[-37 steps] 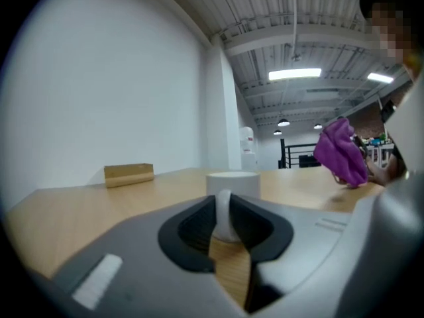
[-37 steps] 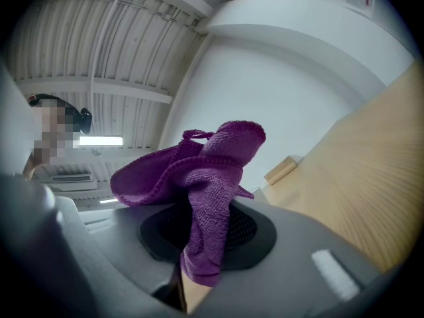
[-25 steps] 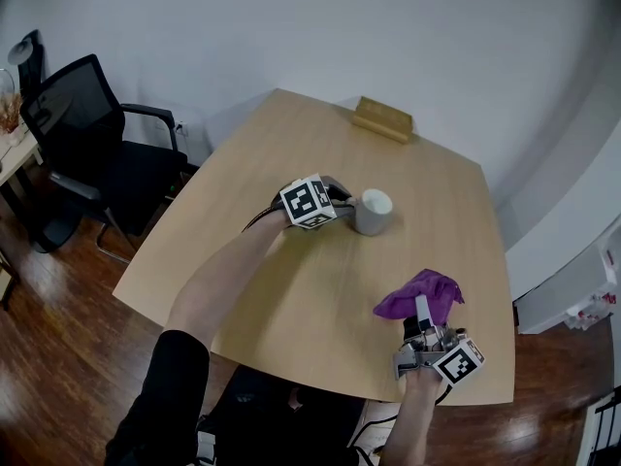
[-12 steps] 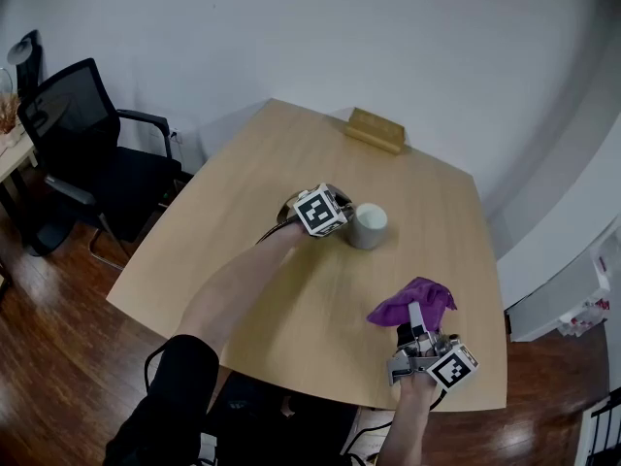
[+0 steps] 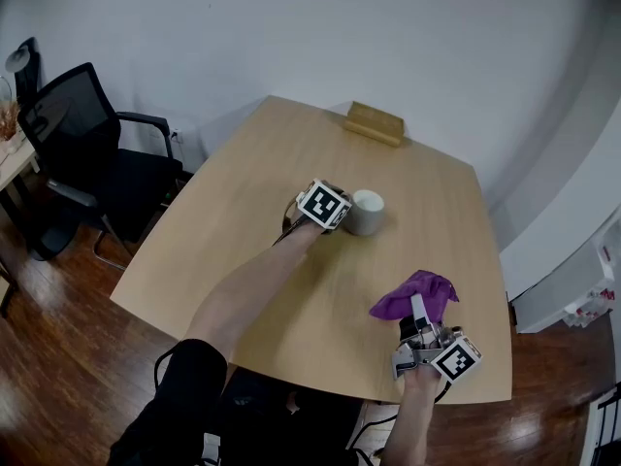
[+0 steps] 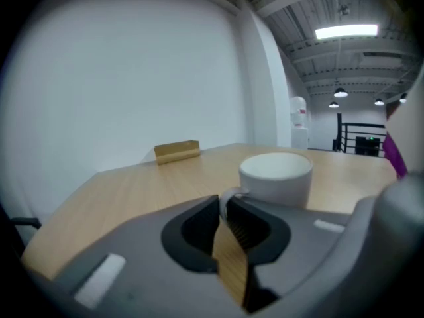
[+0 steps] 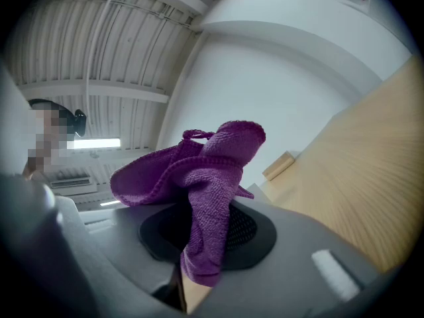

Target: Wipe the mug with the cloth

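Note:
A white mug (image 5: 367,210) stands upright near the middle of the wooden table (image 5: 243,231). My left gripper (image 5: 342,214) is at its left side. In the left gripper view the mug (image 6: 275,174) is just past the jaw tips, and its thin handle (image 6: 230,194) is pinched between them. The jaws have just been closing, and my left gripper (image 6: 224,201) is shut on that handle. Above the table's near right edge, my right gripper (image 5: 421,311) is shut on a purple cloth (image 5: 415,294). The cloth (image 7: 205,171) bunches over my right gripper (image 7: 205,244), which points slightly upward.
A small wooden block (image 5: 375,123) lies at the table's far edge. A black office chair (image 5: 87,153) stands on the wooden floor to the left of the table. White walls rise behind and to the right.
My left gripper has rolled and edged right up to the mug, and its jaws have closed on the handle. The right gripper and the cloth have stayed put.

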A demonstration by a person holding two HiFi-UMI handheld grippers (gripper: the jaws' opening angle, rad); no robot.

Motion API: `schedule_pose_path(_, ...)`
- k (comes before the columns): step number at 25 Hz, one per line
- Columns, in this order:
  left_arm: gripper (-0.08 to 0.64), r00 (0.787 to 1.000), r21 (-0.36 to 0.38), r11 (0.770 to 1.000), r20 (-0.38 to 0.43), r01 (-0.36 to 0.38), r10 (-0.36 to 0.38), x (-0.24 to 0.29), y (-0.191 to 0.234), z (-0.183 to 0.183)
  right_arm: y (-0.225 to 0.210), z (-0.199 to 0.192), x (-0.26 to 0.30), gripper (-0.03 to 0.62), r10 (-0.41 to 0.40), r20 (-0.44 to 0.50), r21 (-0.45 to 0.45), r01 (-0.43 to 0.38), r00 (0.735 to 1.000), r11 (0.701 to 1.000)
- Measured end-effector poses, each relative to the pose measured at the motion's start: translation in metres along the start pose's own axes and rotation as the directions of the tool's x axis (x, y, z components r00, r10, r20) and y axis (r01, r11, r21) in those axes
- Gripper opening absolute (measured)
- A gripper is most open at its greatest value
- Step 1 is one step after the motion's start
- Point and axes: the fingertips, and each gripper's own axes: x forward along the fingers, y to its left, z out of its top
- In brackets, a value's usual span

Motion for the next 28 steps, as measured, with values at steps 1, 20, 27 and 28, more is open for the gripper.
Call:
schedule_pose_path(1, 0.058, 1.0, -0.023, 1.0, 0.002, -0.011, 0.011, 0.001, 0.002, 0.0, -0.002, 0.0, -0.001, 0.081, -0.006, 0.001, 0.004, 0.006, 1.0, 1.0)
schedule_pose_path(20, 0.106, 0.997, -0.164, 0.986, 0.055, -0.038, 0.047, -0.002, 0.013, 0.0, 0.001, -0.003, -0.003, 0.081, 0.008, 0.011, 0.043, -0.009, 1.0, 0.999)
schedule_pose_path(27, 0.064, 0.998, -0.154, 0.987, 0.064, 0.035, -0.026, -0.009, 0.005, -0.003, 0.008, -0.002, -0.004, 0.081, 0.013, 0.003, 0.022, -0.013, 1.0, 1.0)
schedule_pose_path(28, 0.066, 0.998, -0.15, 0.988, 0.064, 0.036, -0.026, -0.009, 0.005, -0.003, 0.011, -0.001, -0.003, 0.081, 0.021, 0.006, 0.027, -0.022, 1.0, 0.999)
